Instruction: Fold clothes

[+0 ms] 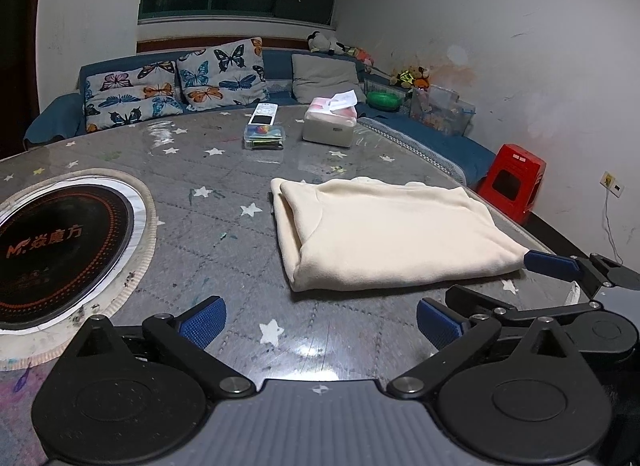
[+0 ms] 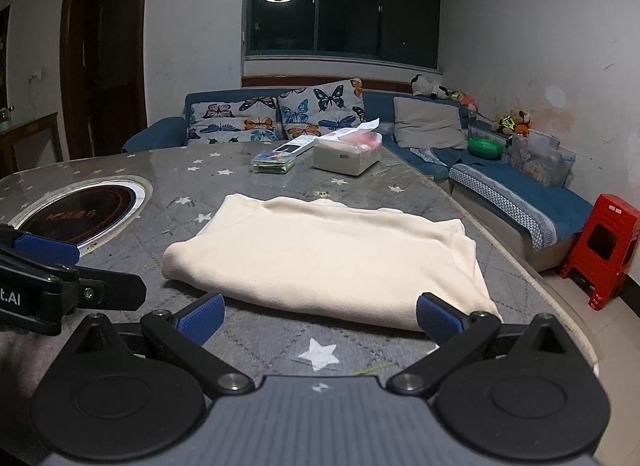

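The right tool [image 2: 318, 320] is hanging low over the near edge of the worktop [image 2: 132, 169], a grey quilted cover with white stars under a clear sheet, with its blue ribbed pads spread wide apart and nothing between them. Straight ahead of it, and just beyond the pads, the cream folded fleece garment [image 2: 324, 254] is lying flat; its right pad is sitting just at the garment's near right corner, though whether it is touching the cloth is hard to tell.

The left tool [image 1: 318, 322] is also standing open and empty, a little to the left of its partner, so that the same cream garment [image 1: 392, 234] is lying ahead and to its right. In the left wrist view the right tool's blue tip is showing at the garment's near right corner.

The garment is looking like a thick rectangle, already doubled over, with its long axis running across both tools' line of sight, left to right. The right tool is the nearer of the two, so any further fold or squaring-up probably begins from that near long edge.

Farther off, a round black inset hotplate [image 1: 60, 250] is sitting to the left, well apart from the cloth. Beyond the garment a white tissue box [image 2: 346, 155] and a clear plastic case [image 2: 274, 161] are resting near the far edge.
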{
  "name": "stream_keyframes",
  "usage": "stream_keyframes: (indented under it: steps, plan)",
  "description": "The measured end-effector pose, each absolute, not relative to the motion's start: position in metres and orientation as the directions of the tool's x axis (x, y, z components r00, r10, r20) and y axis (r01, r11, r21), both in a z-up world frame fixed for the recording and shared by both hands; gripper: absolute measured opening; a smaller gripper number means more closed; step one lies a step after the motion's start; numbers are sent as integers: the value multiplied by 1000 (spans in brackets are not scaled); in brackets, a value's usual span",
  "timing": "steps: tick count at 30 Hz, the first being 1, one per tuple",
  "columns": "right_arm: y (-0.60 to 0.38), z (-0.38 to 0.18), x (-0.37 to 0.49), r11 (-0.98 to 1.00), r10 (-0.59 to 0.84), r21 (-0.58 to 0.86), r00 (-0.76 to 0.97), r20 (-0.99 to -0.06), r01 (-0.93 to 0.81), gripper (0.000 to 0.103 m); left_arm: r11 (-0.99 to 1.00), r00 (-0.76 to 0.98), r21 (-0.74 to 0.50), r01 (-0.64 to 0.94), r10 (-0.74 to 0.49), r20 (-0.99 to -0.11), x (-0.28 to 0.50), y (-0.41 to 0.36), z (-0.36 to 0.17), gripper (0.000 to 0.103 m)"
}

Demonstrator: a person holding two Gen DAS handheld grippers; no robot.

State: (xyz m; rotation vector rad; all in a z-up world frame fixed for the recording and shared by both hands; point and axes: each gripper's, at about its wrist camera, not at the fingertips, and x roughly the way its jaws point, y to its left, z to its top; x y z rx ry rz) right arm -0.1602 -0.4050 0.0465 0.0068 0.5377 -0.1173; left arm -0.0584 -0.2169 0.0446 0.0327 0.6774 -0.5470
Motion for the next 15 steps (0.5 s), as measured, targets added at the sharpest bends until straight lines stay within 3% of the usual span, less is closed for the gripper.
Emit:
stream_keyframes:
  steps: [15]
  plan:
    - [-404,46,-175,991,-124,-16,851,-510,135,103,868,659,-133,478,-455,-599,-70,-213,47,103]
